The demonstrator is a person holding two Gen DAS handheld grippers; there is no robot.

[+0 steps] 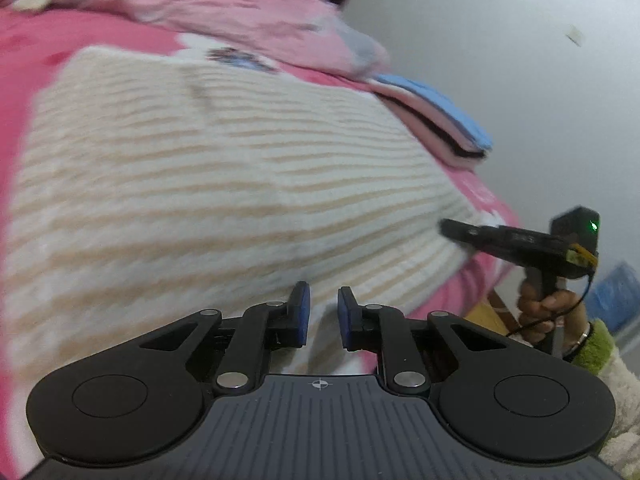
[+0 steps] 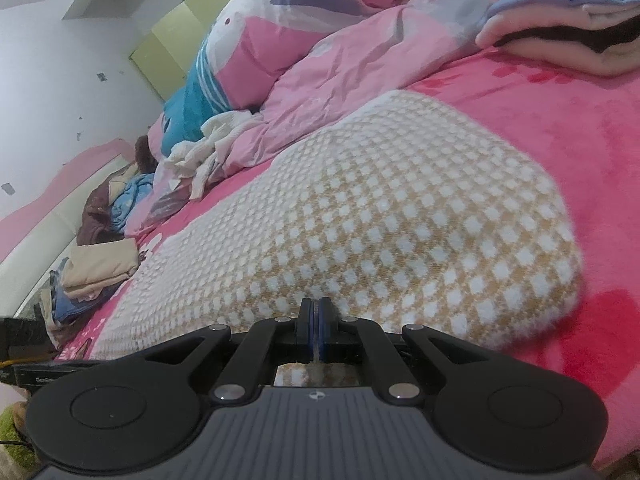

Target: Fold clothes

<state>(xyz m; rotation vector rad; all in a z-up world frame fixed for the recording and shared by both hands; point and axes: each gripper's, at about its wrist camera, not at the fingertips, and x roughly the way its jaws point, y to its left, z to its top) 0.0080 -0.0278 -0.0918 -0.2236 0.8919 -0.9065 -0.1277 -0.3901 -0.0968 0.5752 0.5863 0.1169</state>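
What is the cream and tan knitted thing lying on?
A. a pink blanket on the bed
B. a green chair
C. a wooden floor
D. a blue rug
A. In the right wrist view the cream and tan knitted garment is spread flat on the pink blanket that covers the bed, with pink showing all around its edges.

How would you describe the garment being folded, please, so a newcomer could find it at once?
Start from the bright pink blanket covering the bed. On it, right ahead of both grippers, lies the cream-and-tan knitted garment. Unlike the plain folded pile and the crumpled pink duvet behind it, it has a tan weave dotted with small white diamonds.
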